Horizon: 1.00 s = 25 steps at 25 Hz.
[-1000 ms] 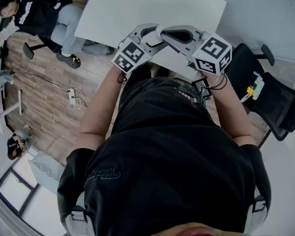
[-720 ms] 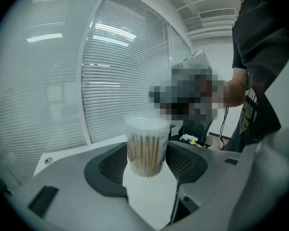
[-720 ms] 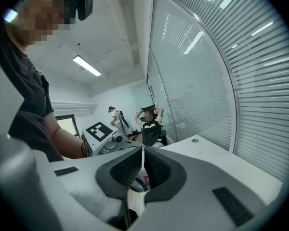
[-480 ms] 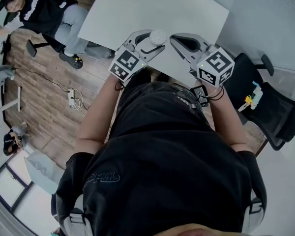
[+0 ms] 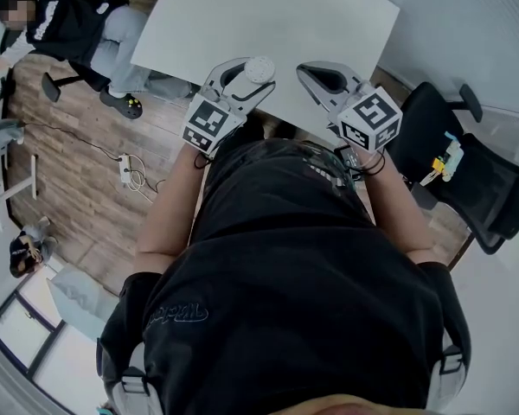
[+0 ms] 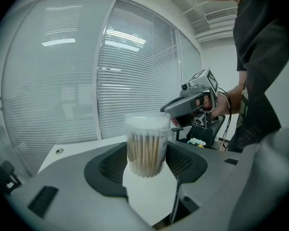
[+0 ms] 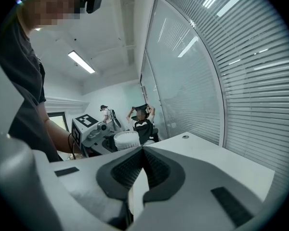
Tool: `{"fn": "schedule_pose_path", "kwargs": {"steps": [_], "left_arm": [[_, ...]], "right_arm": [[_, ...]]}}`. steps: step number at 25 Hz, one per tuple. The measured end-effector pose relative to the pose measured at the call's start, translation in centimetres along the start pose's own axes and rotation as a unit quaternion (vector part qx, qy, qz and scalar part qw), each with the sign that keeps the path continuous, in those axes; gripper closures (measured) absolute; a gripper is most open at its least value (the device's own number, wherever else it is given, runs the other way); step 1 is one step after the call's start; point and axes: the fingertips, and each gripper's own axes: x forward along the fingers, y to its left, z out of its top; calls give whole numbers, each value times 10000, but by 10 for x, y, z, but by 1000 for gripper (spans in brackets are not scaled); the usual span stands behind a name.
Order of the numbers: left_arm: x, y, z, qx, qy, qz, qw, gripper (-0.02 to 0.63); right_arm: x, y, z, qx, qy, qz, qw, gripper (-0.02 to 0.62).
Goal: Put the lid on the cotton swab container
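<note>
between left gripper (image 6: 147, 173) jaws, cotton swab container (image 6: 145, 146); right gripper (image 7: 142, 157) jaws tight together, empty

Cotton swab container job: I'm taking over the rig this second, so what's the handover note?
Left gripper: shut on the cotton swab container, held upright over the near edge of the white table.
Right gripper: shut, empty, off to the container's right.
Done: the lid appears to sit on the container.
Left: probably check that the lid is pressed home, then set the container down.
</note>
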Motion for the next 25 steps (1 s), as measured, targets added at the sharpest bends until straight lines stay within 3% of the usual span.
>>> {"fn": "schedule_pose_path", "kwargs": {"steps": [25], "left_arm": [[8, -14, 9, 56, 45, -311, 9995, 348]], "right_arm": [[-12, -7, -8, -21, 96, -170, 9998, 574]]}}
